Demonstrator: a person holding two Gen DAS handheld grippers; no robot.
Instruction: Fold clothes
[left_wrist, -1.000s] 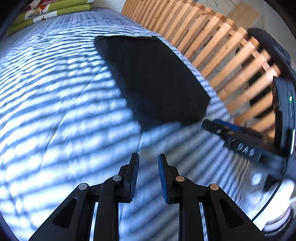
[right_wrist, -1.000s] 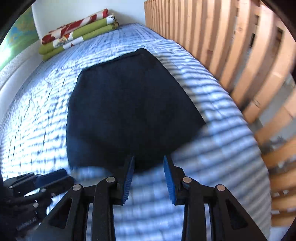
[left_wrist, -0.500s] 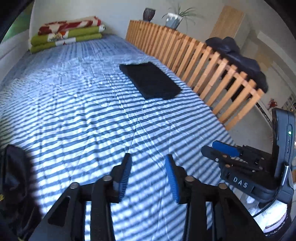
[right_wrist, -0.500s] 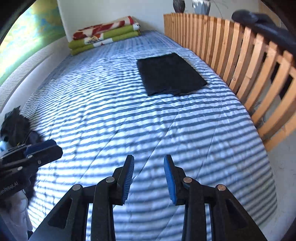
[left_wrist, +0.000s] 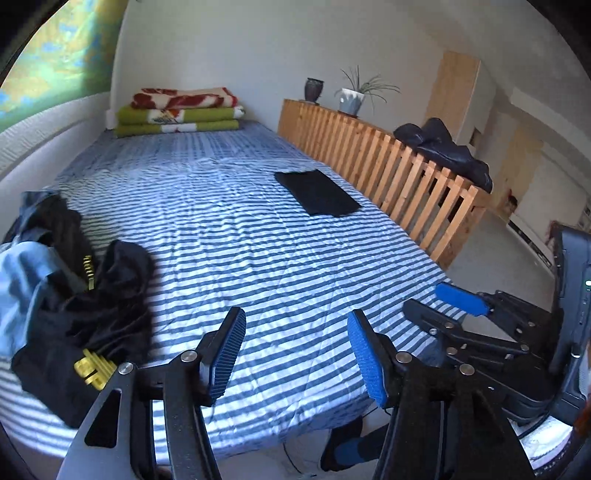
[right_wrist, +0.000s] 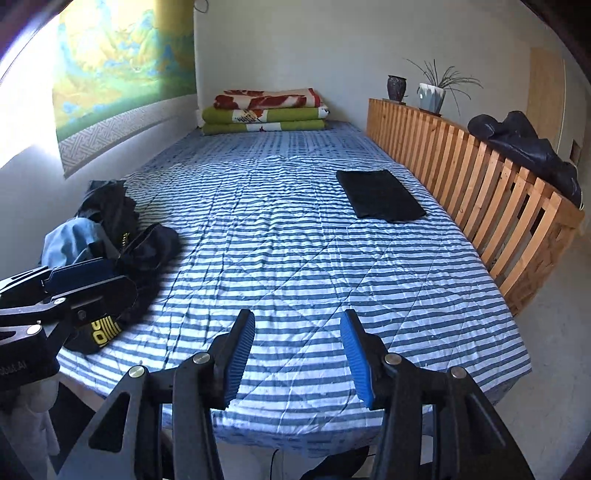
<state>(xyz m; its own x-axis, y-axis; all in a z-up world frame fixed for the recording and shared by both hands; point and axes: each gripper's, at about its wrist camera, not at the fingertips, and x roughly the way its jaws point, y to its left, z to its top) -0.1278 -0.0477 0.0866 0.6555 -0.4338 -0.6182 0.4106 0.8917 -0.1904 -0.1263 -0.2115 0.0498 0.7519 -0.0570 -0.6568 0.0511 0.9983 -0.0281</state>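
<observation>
**Now: both grippers empty above the foot of the bed**

Both tools hang over the near edge of the striped bedspread (right_wrist: 295, 258) with nothing between their fingers. The left gripper (left_wrist: 295, 354) has its jaws spread wide, blue ribbed pads facing each other across bare sheet. The right gripper (right_wrist: 297, 350) stands the same way, jaws wide apart and holding nothing. Each shows in the other's camera: the right one at the right edge of the left wrist view, the left one at the left edge of the right wrist view.

A folded black garment (right_wrist: 386, 199) lies flat as a neat rectangle on the far right part of the bed, close beside the wooden slatted rail (right_wrist: 480, 184) but apart from it, and well away from both grippers. On the left side of the bed, near the left gripper, sits a rumpled pile of clothes (left_wrist: 74, 295): black fabric with yellow lettering and a light blue piece mixed in. How many separate items make up that pile is hard to tell.

At the head of the bed rests a stack of folded blankets (right_wrist: 266, 110), green below and red-and-cream on top. A dark jacket (right_wrist: 528, 147) is draped over the rail's top, and a vase (right_wrist: 396, 88) and a potted plant (right_wrist: 434, 92) stand on the rail's far end.
</observation>
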